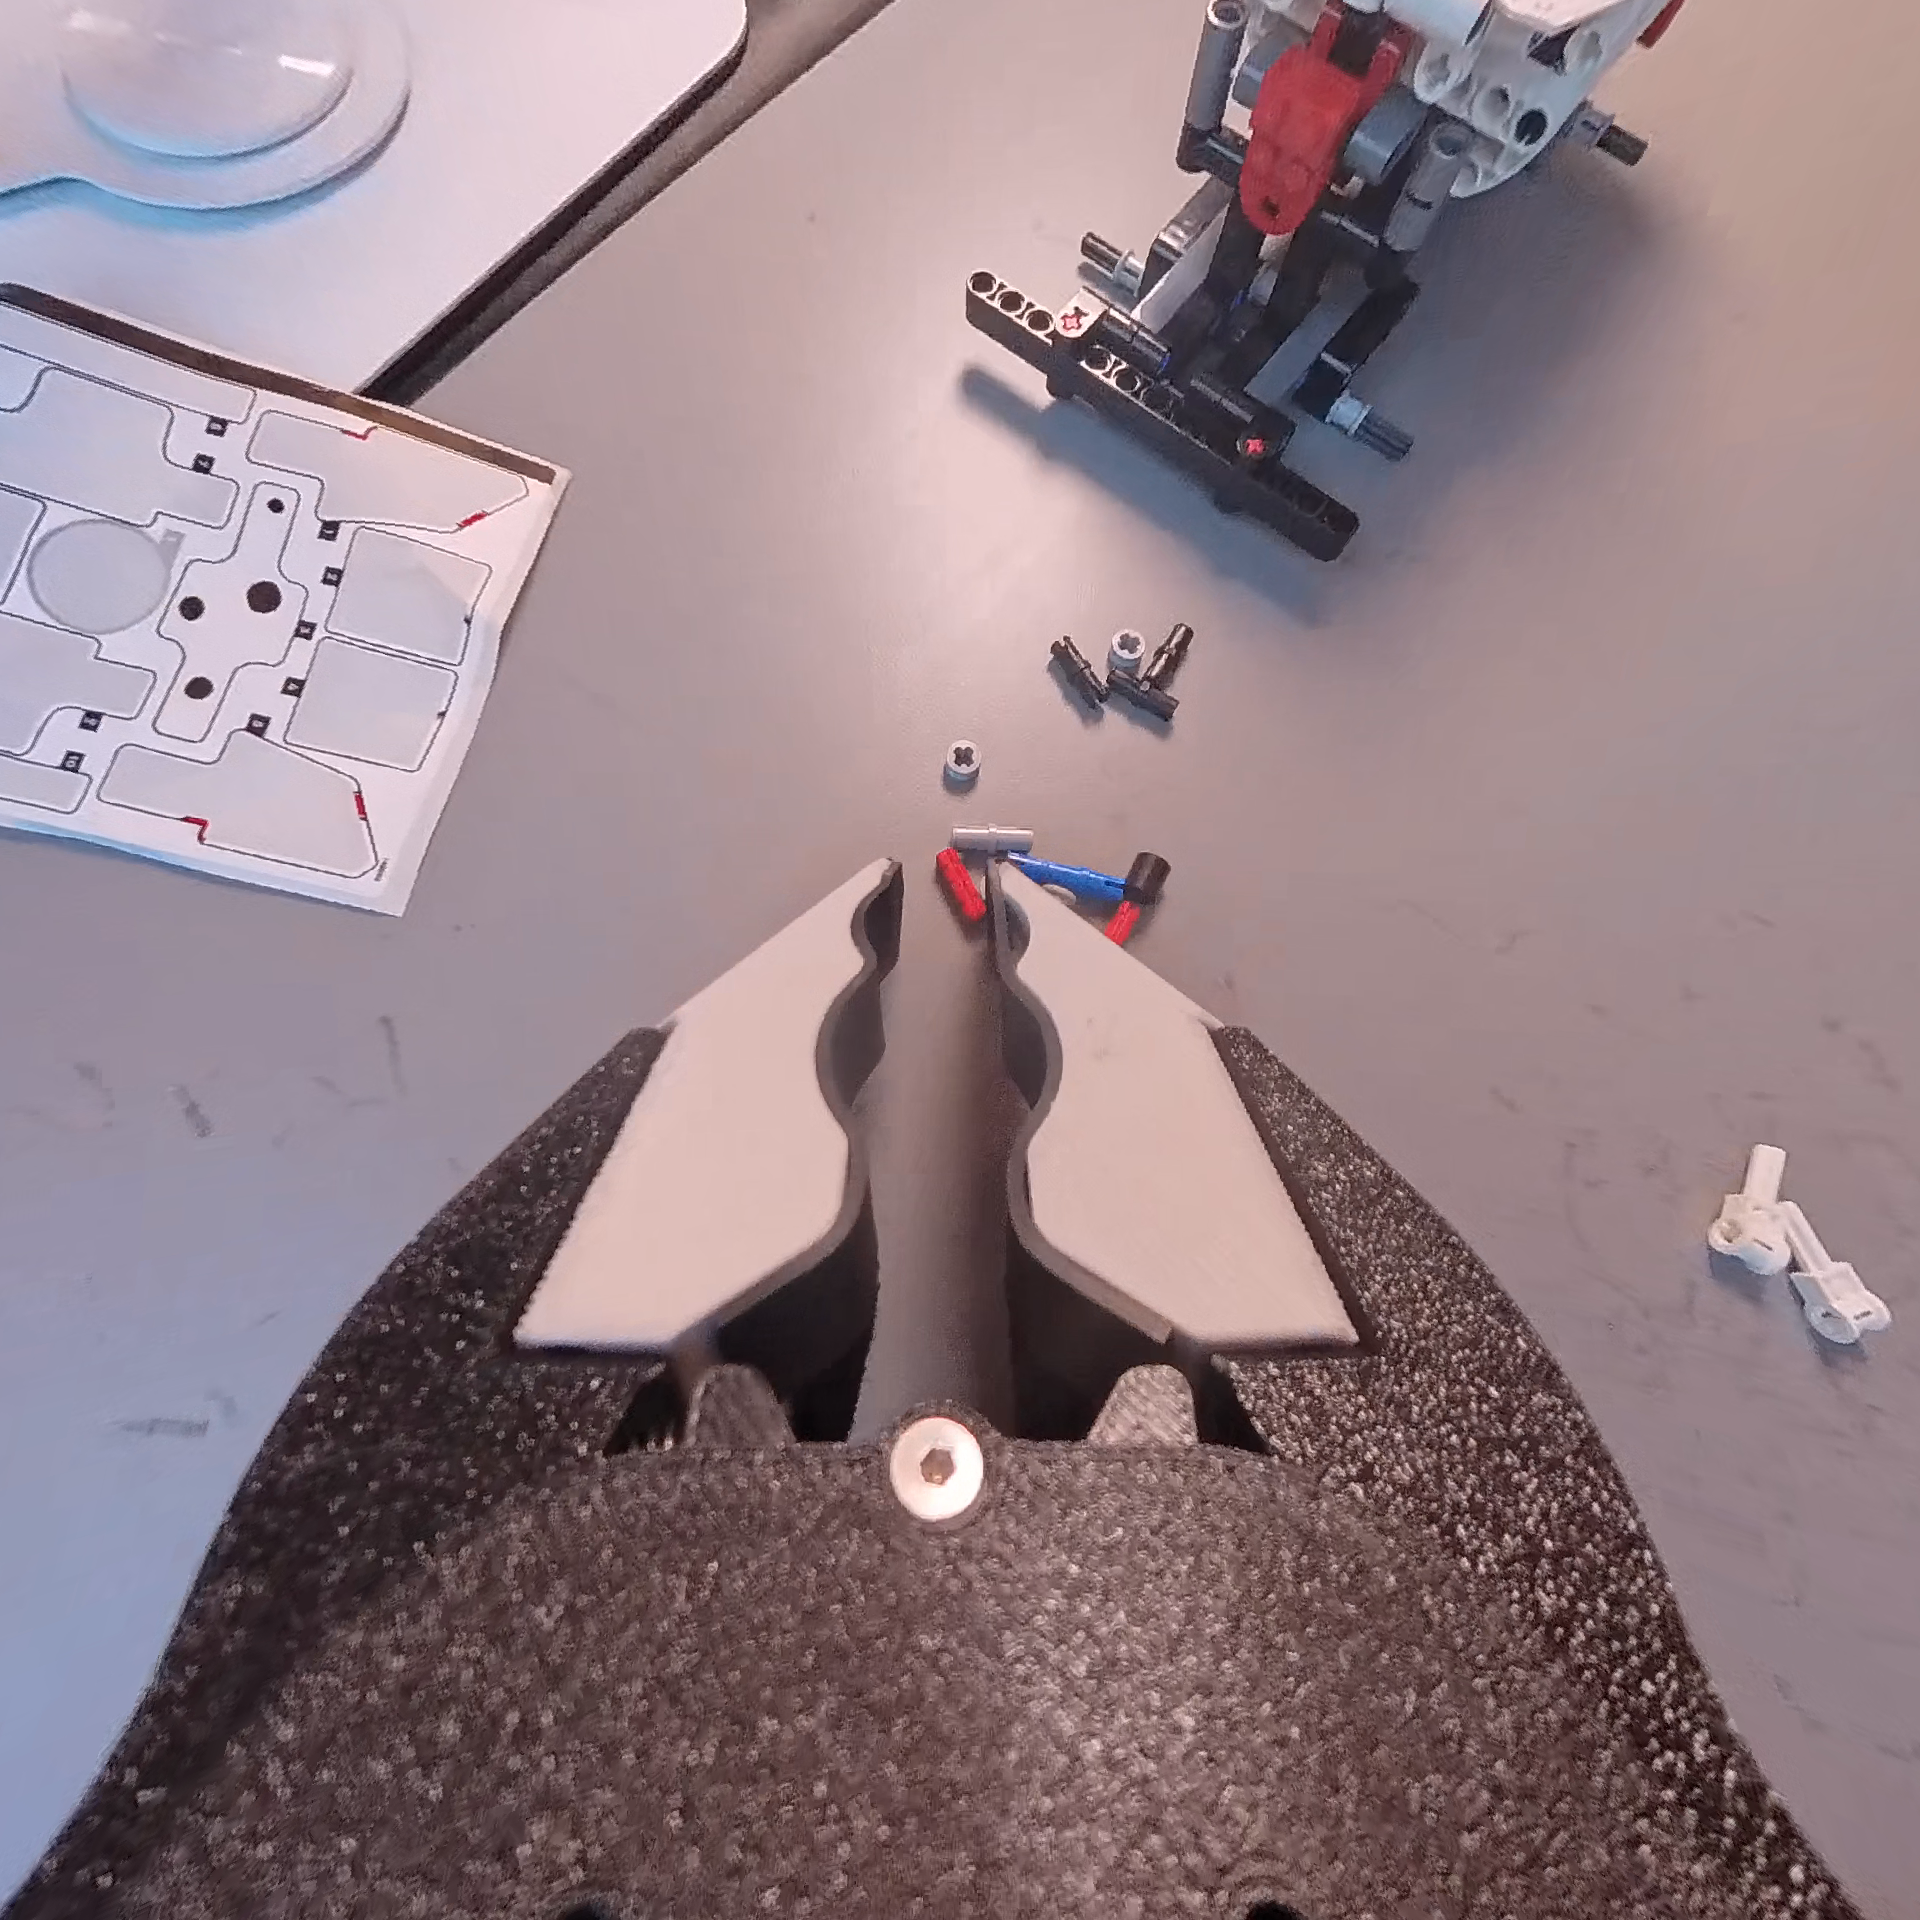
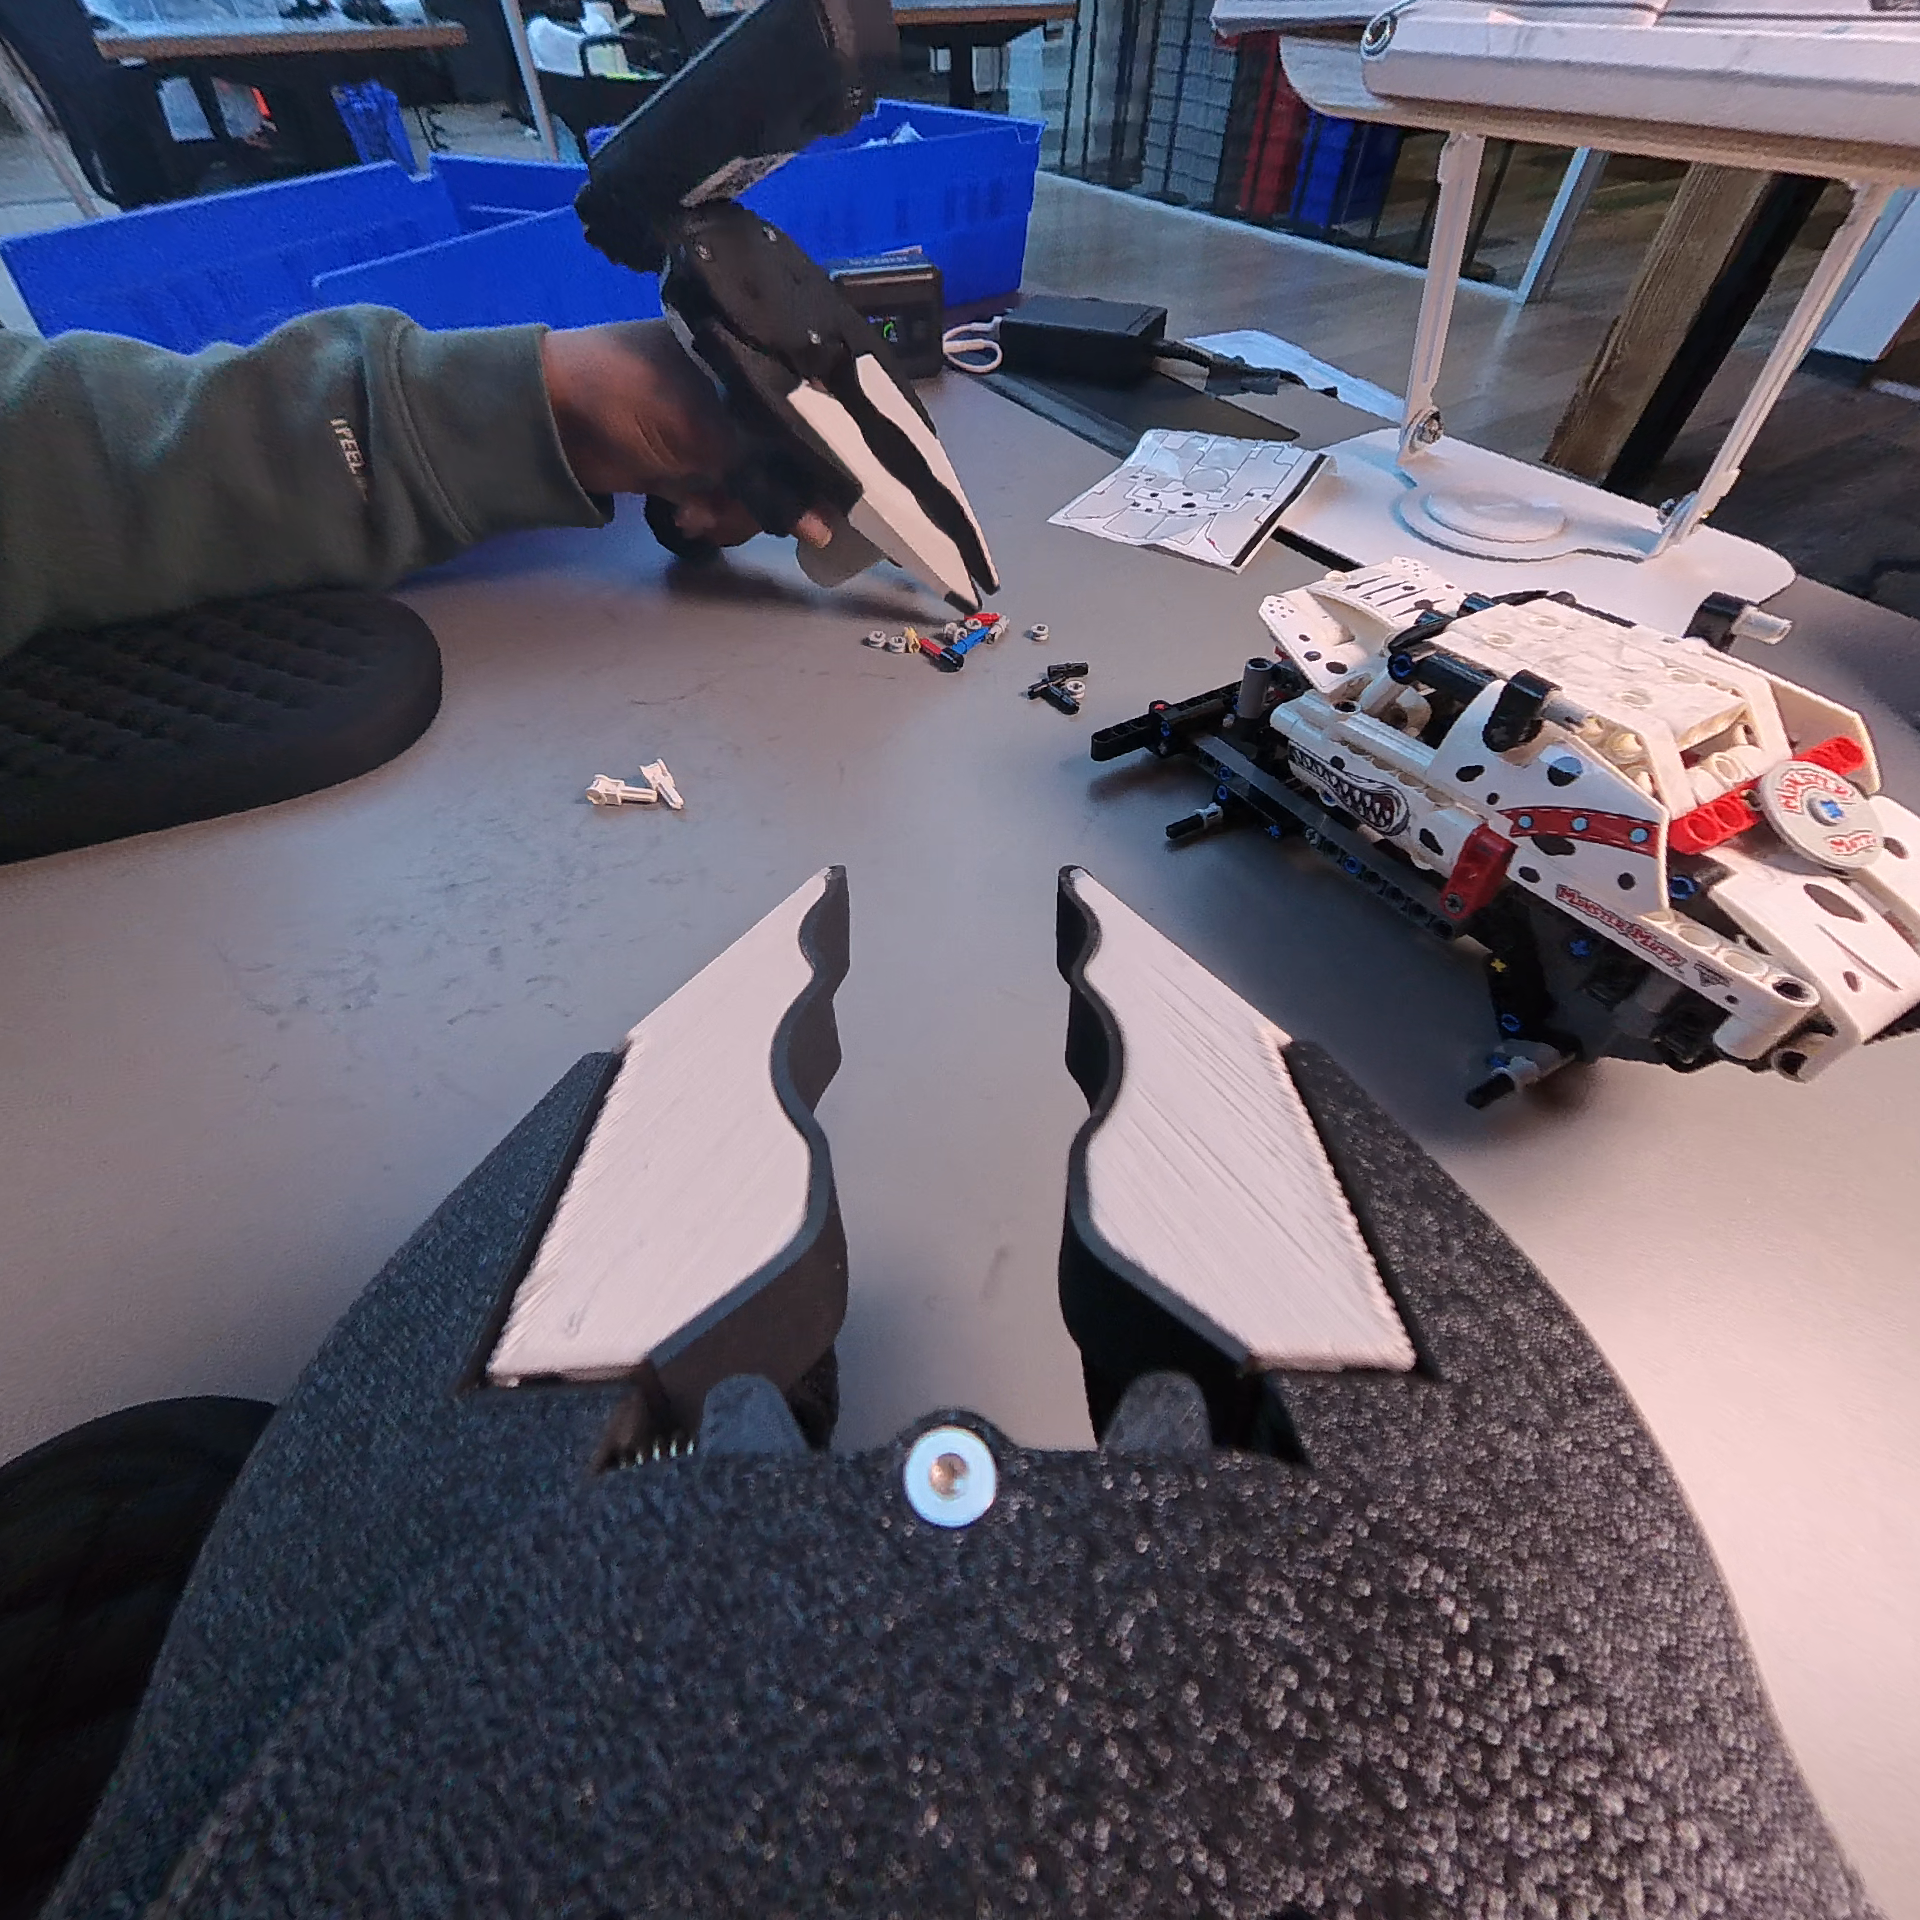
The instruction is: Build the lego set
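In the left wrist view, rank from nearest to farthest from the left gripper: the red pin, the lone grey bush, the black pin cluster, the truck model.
From the left gripper:
1. Red pin, at the fingertips.
2. Lone grey bush, just ahead.
3. Black pin cluster, ahead-right.
4. Truck model, far upper right.

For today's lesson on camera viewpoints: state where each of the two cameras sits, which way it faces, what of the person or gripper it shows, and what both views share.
Left wrist view: rides the left gripper, looking down at small loose pins on the grey table; only its own nearly closed fingers show.
Right wrist view: rides the right gripper, low, facing across the table; its open fingers, the other gripper and a sleeved arm show.
Shared: lego truck, sticker sheet, white pieces, pins.
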{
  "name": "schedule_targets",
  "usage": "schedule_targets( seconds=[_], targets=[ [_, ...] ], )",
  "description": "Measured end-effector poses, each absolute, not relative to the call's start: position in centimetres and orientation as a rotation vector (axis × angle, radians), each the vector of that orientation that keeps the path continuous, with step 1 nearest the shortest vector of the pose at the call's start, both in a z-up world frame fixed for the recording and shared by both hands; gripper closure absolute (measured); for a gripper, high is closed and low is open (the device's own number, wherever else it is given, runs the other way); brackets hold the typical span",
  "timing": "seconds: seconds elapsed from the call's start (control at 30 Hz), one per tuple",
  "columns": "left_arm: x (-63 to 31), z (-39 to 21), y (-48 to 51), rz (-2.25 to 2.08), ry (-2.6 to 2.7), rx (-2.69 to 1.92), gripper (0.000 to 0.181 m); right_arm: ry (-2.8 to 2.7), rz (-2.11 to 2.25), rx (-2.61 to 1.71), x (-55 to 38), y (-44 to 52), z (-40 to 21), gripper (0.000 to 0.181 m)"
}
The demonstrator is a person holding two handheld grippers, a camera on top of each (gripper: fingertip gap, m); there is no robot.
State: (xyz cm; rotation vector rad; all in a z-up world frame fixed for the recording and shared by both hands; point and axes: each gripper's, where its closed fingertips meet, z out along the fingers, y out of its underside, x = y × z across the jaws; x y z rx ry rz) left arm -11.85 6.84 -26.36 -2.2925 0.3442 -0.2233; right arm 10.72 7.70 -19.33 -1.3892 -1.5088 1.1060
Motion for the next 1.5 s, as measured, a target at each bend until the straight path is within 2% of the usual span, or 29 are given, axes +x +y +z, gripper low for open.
schedule_targets(
  seconds=[0.43,0.6,0.73,0.93,1.03,1.17,1.33,1.5],
  targets=[
    [-12.4,-26.6,6.4,-0.194,0.397,-2.291,0.169,-1.51,1.103,-1.391,10.8,7.8,-19.4,0.143],
    [-11.0,-26.4,6.3,-0.248,0.464,-2.271,0.159,-1.518,1.098,-1.389,10.8,7.7,-19.5,0.143],
    [-12.3,-25.4,6.9,-0.265,0.376,-2.235,0.166,-1.508,1.103,-1.39,10.8,7.8,-19.3,0.143],
    [-12.2,-27.0,6.8,-0.218,0.459,-2.297,0.167,-1.517,1.098,-1.394,10.8,7.8,-19.6,0.143],
    [-11.9,-27.1,6.8,-0.209,0.492,-2.299,0.179,-1.513,1.1,-1.396,10.8,7.9,-19.5,0.143],
    [-12.3,-26.5,6.4,-0.139,0.499,-2.281,0.18,-1.514,1.095,-1.397,10.8,7.9,-19.6,0.143],
    [-5.9,-23.2,2.0,-0.353,0.699,-2.16,0.179,-1.507,1.099,-1.395,10.8,8.0,-19.4,0.143],
    [-1.3,-25.7,-2.4,-0.378,0.917,-2.216,0.179,-1.517,1.101,-1.393,10.7,7.7,-19.5,0.143]
  ],
)
